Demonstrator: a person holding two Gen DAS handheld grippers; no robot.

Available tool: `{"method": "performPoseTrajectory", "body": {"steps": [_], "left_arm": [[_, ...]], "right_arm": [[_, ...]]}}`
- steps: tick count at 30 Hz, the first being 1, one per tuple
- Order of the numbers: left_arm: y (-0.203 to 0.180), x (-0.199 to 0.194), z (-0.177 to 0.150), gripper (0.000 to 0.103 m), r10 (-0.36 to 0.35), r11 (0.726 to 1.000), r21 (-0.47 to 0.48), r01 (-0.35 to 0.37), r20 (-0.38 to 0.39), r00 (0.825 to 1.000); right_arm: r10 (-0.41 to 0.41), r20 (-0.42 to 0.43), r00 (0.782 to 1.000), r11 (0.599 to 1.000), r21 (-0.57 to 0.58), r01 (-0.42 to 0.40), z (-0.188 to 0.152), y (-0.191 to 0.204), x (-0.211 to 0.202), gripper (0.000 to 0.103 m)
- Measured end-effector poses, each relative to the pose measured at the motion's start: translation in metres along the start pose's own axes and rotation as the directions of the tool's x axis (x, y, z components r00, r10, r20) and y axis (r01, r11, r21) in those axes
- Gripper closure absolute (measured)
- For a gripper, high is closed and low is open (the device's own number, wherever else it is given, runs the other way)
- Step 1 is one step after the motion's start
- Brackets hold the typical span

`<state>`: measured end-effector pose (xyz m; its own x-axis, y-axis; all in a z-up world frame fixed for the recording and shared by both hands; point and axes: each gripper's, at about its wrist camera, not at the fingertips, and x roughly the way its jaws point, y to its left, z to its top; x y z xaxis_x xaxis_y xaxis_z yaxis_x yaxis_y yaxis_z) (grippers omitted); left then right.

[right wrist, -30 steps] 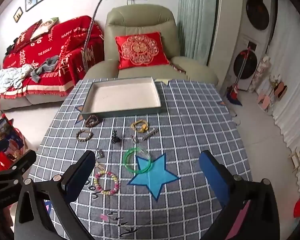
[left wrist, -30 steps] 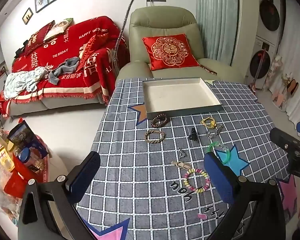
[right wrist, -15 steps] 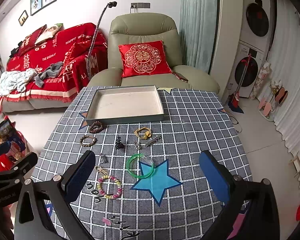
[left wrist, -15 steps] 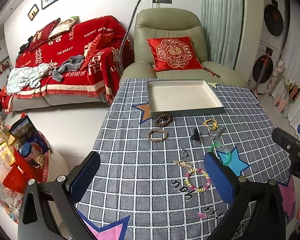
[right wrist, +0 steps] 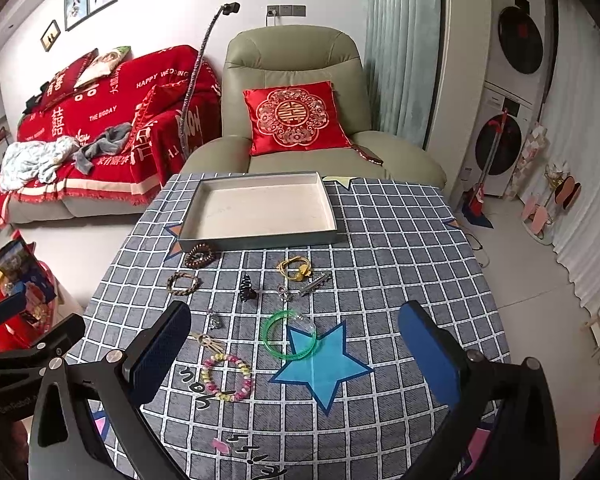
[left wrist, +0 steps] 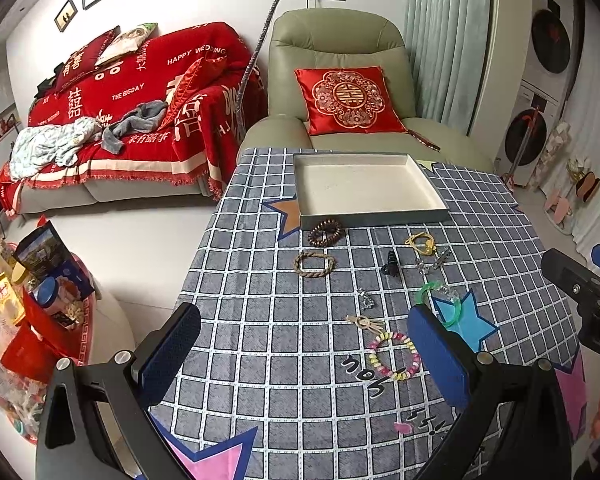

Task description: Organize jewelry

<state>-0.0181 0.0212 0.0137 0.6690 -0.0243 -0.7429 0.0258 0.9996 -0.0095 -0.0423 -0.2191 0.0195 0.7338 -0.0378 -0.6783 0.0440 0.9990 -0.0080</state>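
An empty shallow tray (left wrist: 436, 212) (right wrist: 260, 240) lies at the far side of the checked tablecloth. In front of it lie a dark bead bracelet (left wrist: 325, 233) (right wrist: 199, 255), a braided bracelet (left wrist: 314, 264) (right wrist: 183, 282), a yellow cord piece (left wrist: 420, 243) (right wrist: 295, 269), a black clip (left wrist: 390, 266) (right wrist: 246, 289), a green bangle (left wrist: 440, 300) (right wrist: 290, 334) and a pastel bead bracelet (left wrist: 392, 354) (right wrist: 226, 374). My left gripper (left wrist: 304, 356) and right gripper (right wrist: 296, 360) both hover open above the near part of the table, holding nothing.
Small silver charms (right wrist: 214, 319) and a bar clip (right wrist: 315, 283) lie among the jewelry. A green armchair (right wrist: 300, 92) with a red cushion stands behind the table, a red-covered sofa (left wrist: 120, 120) to the left. A low table with boxes (left wrist: 28, 280) is at the left.
Both grippers have drawn back and risen a little, so the table and jewelry sit lower and farther in view. Nothing on the table has moved.
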Motion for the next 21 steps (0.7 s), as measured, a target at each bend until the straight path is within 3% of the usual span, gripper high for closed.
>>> {"method": "performPoseTrajectory", "body": {"steps": [21], "left_arm": [[-0.0035,0.0059,0.0005,0.000,-0.014,1.000,0.010,0.014,-0.003,1.000]], "right_arm": [[-0.005,0.000,1.000,1.000,0.003,0.005,0.0016,0.0015,0.0070,0.000]]}}
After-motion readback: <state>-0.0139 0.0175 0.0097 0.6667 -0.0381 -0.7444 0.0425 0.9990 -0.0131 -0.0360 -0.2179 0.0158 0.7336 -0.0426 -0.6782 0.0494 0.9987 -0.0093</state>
